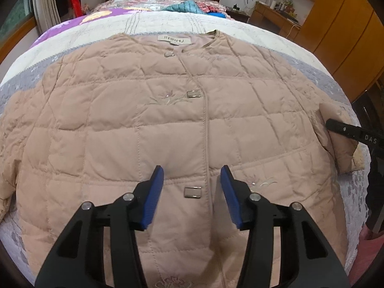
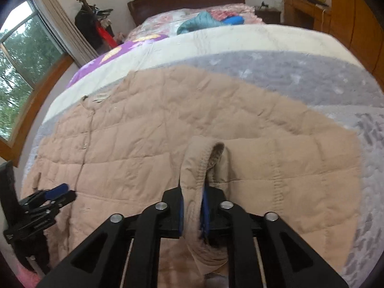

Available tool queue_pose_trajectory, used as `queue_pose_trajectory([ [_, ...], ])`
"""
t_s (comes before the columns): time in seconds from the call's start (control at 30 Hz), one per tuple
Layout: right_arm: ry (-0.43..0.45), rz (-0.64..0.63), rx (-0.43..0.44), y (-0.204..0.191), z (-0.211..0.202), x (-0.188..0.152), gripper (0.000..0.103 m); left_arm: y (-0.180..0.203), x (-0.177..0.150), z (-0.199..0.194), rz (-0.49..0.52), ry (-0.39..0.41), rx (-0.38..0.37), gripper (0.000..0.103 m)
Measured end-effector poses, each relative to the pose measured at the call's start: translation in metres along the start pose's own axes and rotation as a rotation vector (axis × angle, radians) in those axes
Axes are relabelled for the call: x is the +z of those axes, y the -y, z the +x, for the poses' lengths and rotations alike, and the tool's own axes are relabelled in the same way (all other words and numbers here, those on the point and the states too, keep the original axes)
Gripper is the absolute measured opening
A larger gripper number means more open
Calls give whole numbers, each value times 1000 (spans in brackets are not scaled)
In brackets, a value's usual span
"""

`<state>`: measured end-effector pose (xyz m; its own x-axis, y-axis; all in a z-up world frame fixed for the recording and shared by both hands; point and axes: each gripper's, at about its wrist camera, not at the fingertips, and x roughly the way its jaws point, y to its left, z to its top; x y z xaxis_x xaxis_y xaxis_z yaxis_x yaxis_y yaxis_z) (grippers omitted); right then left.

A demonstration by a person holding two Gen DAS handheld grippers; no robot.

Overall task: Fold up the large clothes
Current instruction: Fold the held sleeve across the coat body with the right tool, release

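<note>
Two grippers: our right gripper (image 2: 193, 206) barely pinches the sleeve cuff (image 2: 204, 165) at six o'clock, so it may slip, while our left gripper (image 1: 192, 196) hangs half-open, empty, over the jacket (image 1: 144, 120).

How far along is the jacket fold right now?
Done: the quilted jacket lies flat and buttoned on the bed. In hand: the right claw grips the sleeve cuff, lifted over the body. The left claw hovers open above the front hem. Left: the other sleeve and the body folds.
</note>
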<state>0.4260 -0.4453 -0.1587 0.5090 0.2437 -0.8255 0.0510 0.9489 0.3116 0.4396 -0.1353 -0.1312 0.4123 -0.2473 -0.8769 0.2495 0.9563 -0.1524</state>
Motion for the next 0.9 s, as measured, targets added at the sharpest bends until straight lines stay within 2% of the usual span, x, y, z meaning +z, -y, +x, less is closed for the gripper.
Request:
queue_pose_trajectory([
  [0.03,4,2,38,1,-5,-1,23,0,0,0,2,1,0,48],
  [0.1,19,24,142,3,-16,-2,39,1,0,-1,3,1,2,48],
  [0.13,43,42,198,7,-29,-4,39,2,0,-2,1,1,-1,48],
  [0.17,71,50,220,13,-42,-6,39,3,0,-3,0,-1,-6,48],
  [0.23,118,70,166,22,-60,-6,39,13,3,-6,6,-8,-37,48],
  [0.3,168,128,5,45,-80,-11,39,29,6,-10,20,-6,-70,51],
  [0.33,190,167,-46,59,-87,-15,39,41,9,-12,35,-6,-96,56],
  [0.37,209,198,-59,70,-91,-19,40,50,10,-13,43,-7,-113,64],
  [0.43,227,266,-60,96,-93,-29,40,78,15,-12,65,-13,-161,70],
  [0.47,209,278,-74,104,-91,-29,39,98,18,-9,85,-19,-187,70],
  [0.6,186,311,-239,127,-86,-32,39,147,21,10,122,-53,-242,72],
  [0.67,188,323,-259,135,-89,-37,39,164,20,21,131,-80,-265,70],
  [0.7,189,326,-271,139,-90,-38,39,172,18,27,134,-86,-262,67],
  [0.77,185,337,-291,141,-86,-38,39,182,14,35,148,-97,-253,32],
  [0.8,183,339,-297,141,-89,-39,39,185,13,38,146,-102,-264,27],
  [0.87,175,341,-321,145,-88,-41,39,186,11,37,138,-84,-275,11],
  [0.9,171,344,-329,144,-87,-40,39,185,10,34,143,-73,-285,9],
])
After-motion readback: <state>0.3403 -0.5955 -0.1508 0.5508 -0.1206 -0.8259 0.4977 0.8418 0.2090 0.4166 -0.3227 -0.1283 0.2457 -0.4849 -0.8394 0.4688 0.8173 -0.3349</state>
